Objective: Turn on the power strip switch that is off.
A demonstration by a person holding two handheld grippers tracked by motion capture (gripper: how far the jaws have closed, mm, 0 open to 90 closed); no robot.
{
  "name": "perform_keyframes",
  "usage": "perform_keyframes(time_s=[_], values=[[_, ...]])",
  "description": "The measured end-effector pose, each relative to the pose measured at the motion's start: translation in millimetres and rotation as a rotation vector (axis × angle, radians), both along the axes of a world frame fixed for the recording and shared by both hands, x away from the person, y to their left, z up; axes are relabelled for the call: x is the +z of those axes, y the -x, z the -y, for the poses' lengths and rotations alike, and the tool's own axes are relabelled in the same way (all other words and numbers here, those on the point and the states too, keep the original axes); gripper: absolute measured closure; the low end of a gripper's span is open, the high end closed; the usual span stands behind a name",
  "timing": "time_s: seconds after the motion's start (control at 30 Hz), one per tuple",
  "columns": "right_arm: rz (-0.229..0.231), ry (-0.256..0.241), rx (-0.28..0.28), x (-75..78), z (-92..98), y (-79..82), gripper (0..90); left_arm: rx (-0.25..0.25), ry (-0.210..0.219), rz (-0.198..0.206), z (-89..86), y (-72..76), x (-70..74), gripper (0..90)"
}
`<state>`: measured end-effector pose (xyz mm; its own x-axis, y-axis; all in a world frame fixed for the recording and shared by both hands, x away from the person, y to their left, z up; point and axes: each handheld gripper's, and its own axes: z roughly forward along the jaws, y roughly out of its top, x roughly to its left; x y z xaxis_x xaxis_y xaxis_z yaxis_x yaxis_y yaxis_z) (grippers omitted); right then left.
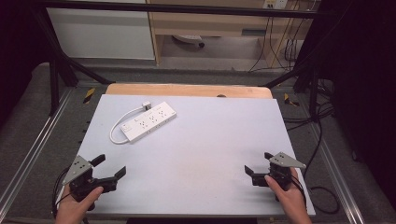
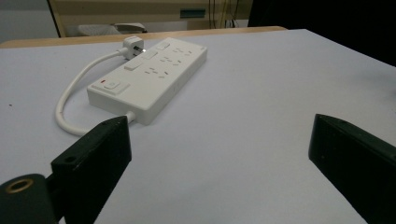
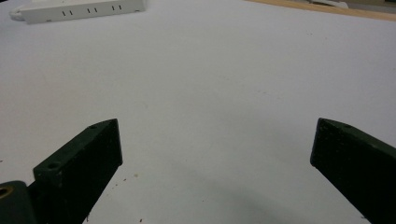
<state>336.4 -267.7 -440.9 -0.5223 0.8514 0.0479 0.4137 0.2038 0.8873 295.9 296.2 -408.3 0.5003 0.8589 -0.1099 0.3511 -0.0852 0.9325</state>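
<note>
Both the left gripper [image 1: 111,167] and right gripper [image 1: 258,164] stand wide apart, empty; recommend approaching the power strip [image 1: 148,121] squarely across its narrow sides.

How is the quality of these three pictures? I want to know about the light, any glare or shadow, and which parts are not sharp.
High view: even light on the pale table, dark surroundings, the power strip small but clear. Left gripper view: the strip is fairly sharp, with a small glint on its plug; the near jaws are soft. Right gripper view: a faint shadow on the table, and the strip is cut by the top edge.
</note>
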Motion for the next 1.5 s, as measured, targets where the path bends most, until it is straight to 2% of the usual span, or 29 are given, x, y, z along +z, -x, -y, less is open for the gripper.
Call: perform_keyframes(time_s=[0.2, 0.47, 0.83, 1.13, 1.3, 1.5], values=[[0.0, 0.004, -0.003, -0.1, -0.5, 0.5, 2.7, -0.01, 0.006, 0.007, 1.7, 0.9, 1.8, 6.2], [-0.004, 0.004, -0.003, 0.0, -0.9, 0.6, 2.5, -0.015, 0.042, 0.023, 2.5, 1.8, 5.2, 6.5], [-0.002, 0.006, 0.004, 0.2, -1.2, 1.2, 2.4, -0.022, 0.059, 0.032, 4.7, 1.2, 11.0, 6.8], [-0.001, 0.009, 0.004, -0.2, -1.2, 0.8, 2.5, -0.017, 0.059, 0.037, 5.2, -1.7, 16.2, 6.9], [0.001, 0.009, 0.005, 0.6, -0.8, 1.3, 2.4, -0.023, 0.046, 0.053, 7.2, -0.5, 21.4, 6.8], [0.002, 0.005, 0.006, 0.9, -0.2, 1.4, 2.4, -0.019, 0.053, 0.06, 7.4, -0.5, 25.0, 6.8]])
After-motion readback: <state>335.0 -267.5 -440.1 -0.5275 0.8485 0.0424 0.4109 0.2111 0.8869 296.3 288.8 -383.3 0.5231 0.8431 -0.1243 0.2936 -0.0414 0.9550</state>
